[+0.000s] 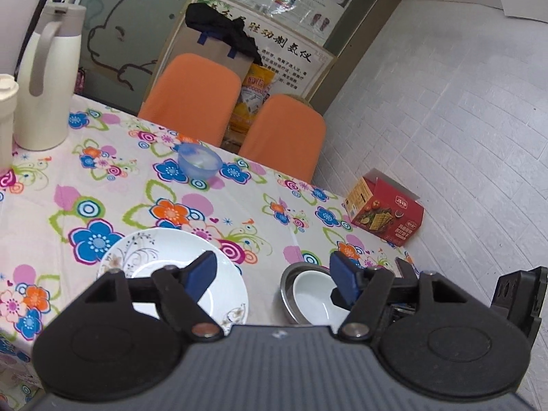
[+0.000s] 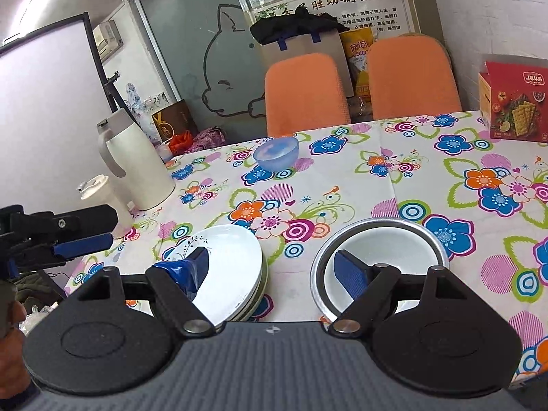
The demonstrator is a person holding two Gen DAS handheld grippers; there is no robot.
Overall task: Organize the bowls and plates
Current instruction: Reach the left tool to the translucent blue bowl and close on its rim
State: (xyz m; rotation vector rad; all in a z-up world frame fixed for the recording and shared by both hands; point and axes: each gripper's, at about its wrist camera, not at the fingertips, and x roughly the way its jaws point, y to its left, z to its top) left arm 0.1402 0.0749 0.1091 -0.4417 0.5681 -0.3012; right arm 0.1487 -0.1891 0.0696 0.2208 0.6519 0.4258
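A stack of white plates [image 2: 236, 257] with a floral rim lies on the flowered tablecloth, and its top plate [image 1: 150, 257] sits below my left finger. Right of it a white bowl [image 2: 397, 253] is nested inside a metal bowl [image 2: 376, 224]; both also show as the white bowl [image 1: 311, 294] and metal bowl [image 1: 287, 281]. A translucent blue bowl [image 2: 275, 154] stands alone near the far edge, also seen as the blue bowl [image 1: 198, 164]. My left gripper [image 1: 274, 274] and right gripper [image 2: 272, 267] hover open and hold nothing, each spanning the gap between plates and nested bowls.
A white thermos jug [image 2: 133, 161] and a small white bottle [image 2: 99, 191] stand at the table's left. A red cracker box [image 2: 513, 102] sits at the far right corner. Two orange chairs [image 2: 304, 92] line the far side. The left gripper's finger [image 2: 85, 239] juts in from the left.
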